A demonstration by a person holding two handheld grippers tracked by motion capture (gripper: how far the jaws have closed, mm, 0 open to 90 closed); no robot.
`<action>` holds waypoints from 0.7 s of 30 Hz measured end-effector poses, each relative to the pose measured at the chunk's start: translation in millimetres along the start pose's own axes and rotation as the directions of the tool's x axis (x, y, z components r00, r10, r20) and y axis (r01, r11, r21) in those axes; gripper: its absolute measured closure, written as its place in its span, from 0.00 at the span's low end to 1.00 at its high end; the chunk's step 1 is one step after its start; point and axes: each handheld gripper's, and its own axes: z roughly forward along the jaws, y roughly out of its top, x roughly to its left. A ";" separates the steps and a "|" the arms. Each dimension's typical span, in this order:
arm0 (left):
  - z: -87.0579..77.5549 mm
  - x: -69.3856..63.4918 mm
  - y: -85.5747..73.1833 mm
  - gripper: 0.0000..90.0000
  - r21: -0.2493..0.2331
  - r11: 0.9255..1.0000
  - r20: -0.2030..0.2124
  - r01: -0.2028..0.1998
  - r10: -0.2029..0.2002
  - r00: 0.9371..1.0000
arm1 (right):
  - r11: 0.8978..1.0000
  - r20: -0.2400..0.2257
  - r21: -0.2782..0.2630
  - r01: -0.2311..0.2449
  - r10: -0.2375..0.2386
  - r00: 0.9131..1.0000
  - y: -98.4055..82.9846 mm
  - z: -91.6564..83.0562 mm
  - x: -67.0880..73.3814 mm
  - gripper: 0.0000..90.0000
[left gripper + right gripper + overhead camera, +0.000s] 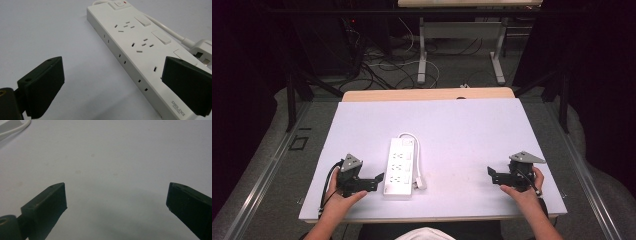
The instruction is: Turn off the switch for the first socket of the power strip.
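Observation:
A white power strip (400,166) lies lengthwise in the middle of the white table top (462,130), its white cable (414,145) looping round the far end to a plug (419,183) at its near right corner. My left gripper (374,181) sits just left of the strip's near end, open and holding nothing. In the left gripper view the strip (140,47) runs diagonally, with its near corner behind the right jaw, and the plug (202,51) lies at the right edge. My right gripper (492,175) rests near the table's right front, open over bare surface (115,170).
A wooden edge (427,94) shows beyond the table's far side. Behind it stand the legs of another desk (422,55) among floor cables (387,70). Dark frame posts (291,95) flank the table on both sides.

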 end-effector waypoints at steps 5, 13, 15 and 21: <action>-2.3 -2.9 10.8 0.05 -0.013 1.000 0.009 -0.001 0.001 1.000 | 1.000 -0.015 -0.002 0.008 -0.008 1.000 2.0 0.9 4.4 0.04; 0.5 -9.1 36.6 0.16 -0.019 1.000 0.009 -0.014 0.014 1.000 | 1.000 -0.017 -0.002 0.004 -0.005 1.000 2.3 1.3 4.5 0.05; 0.8 -9.5 39.8 0.17 -0.022 1.000 0.013 -0.011 0.011 1.000 | 1.000 -0.013 -0.006 0.004 -0.004 1.000 1.9 1.3 4.7 0.05; -0.3 -9.5 58.9 0.20 -0.012 1.000 0.024 -0.016 0.016 1.000 | 1.000 -0.020 -0.001 0.006 -0.006 1.000 1.4 1.2 5.2 0.07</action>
